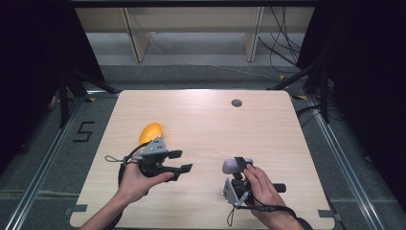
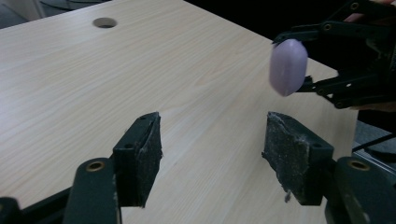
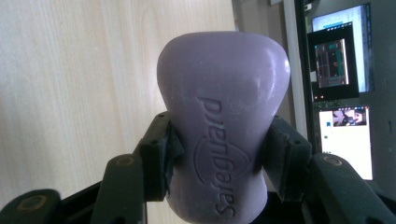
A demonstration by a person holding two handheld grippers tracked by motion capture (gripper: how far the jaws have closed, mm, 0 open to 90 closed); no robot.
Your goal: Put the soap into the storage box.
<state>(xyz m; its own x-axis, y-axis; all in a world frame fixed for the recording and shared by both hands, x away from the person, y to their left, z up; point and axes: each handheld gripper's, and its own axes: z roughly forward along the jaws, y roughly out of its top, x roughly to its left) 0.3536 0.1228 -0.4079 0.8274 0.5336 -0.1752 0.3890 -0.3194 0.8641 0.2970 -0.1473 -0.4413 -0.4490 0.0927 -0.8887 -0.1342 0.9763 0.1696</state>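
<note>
A purple bar of soap (image 1: 232, 166) is pinched at its lower half between the pads of my right gripper (image 1: 241, 164), held above the table's front right. In the right gripper view the soap (image 3: 224, 116) stands upright between the jaws of the right gripper (image 3: 219, 158), its embossed lettering facing the camera. An orange oval soap (image 1: 151, 132) lies on the table at the left. Just in front of it my left gripper (image 1: 183, 161) is open with nothing between its pads (image 2: 140, 158), pointing right toward the purple soap (image 2: 288, 66).
The light wooden table (image 1: 215, 120) has a round cable hole (image 1: 236, 102) near its far edge. Dark curtains and metal stands flank the table. Lit monitors (image 3: 343, 51) stand beyond the table edge in the right gripper view.
</note>
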